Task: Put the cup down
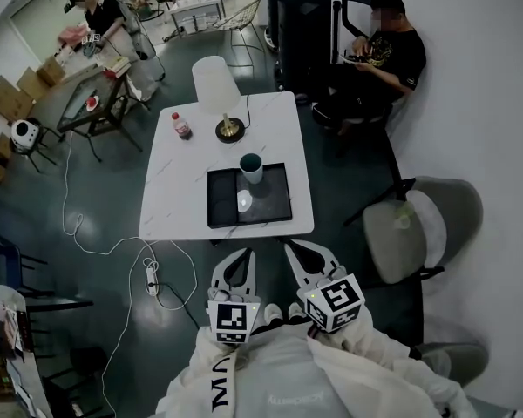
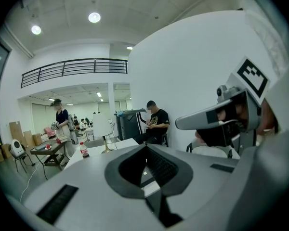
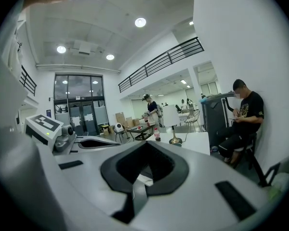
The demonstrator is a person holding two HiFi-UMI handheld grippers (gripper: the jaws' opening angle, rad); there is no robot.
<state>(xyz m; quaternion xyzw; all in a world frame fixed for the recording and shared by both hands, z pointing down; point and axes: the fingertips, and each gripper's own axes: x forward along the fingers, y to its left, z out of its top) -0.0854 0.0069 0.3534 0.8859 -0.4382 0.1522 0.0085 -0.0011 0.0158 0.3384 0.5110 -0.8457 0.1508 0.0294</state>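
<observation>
Table point(image 1: 179, 190) ahead of left gripper point(image 1: 238, 266) and right gripper point(image 1: 302, 257), both closed, empty: cup point(image 1: 251, 167) looks light, rigid, slick; pinch its wall.

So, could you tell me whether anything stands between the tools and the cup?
Only a small white object on the black tray, just in front of the cup, roughly in line with the left tool.

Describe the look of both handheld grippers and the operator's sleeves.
The left gripper and right gripper match: pale grey-white tongs tapering to a point, with black ribbed inner pads. The left cube and right cube are white with black square markers; the right one shows a small green light. The sleeves are loose off-white fabric. No cables show on either gripper.
</observation>
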